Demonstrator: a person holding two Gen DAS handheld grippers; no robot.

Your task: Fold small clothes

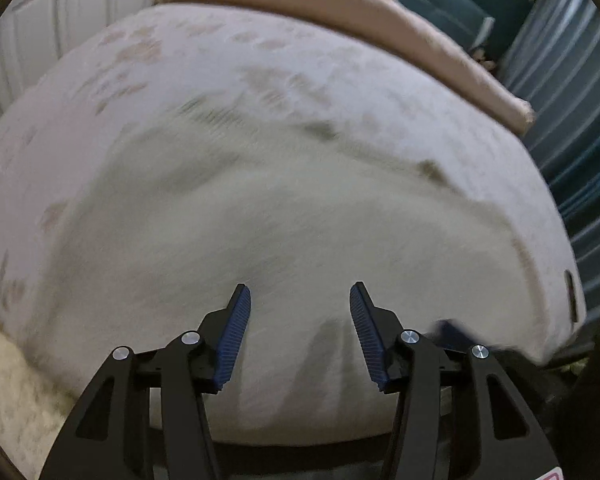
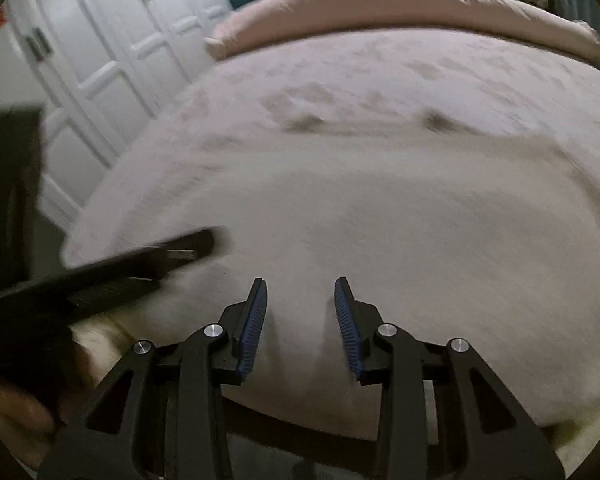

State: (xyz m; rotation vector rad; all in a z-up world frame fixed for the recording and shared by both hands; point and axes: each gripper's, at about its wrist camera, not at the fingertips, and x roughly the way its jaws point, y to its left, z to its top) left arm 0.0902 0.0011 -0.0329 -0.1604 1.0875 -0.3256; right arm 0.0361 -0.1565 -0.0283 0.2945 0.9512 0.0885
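Observation:
A pale grey-white garment (image 1: 284, 232) lies spread flat on the bed, blurred by motion; it also shows in the right wrist view (image 2: 400, 240). My left gripper (image 1: 300, 292) is open and empty, its blue-padded fingers just above the garment's near edge. My right gripper (image 2: 300, 286) is open and empty, also over the near part of the garment. The left gripper appears blurred in the right wrist view (image 2: 140, 264), to the left of the right gripper.
The bed (image 1: 220, 60) has a pale patterned cover and a pink pillow (image 1: 340, 12) at its far end. White wardrobe doors (image 2: 100, 40) stand to the left. Blue curtains (image 1: 572, 100) hang at the right. A cream rug (image 1: 8, 392) lies by the bed's near left corner.

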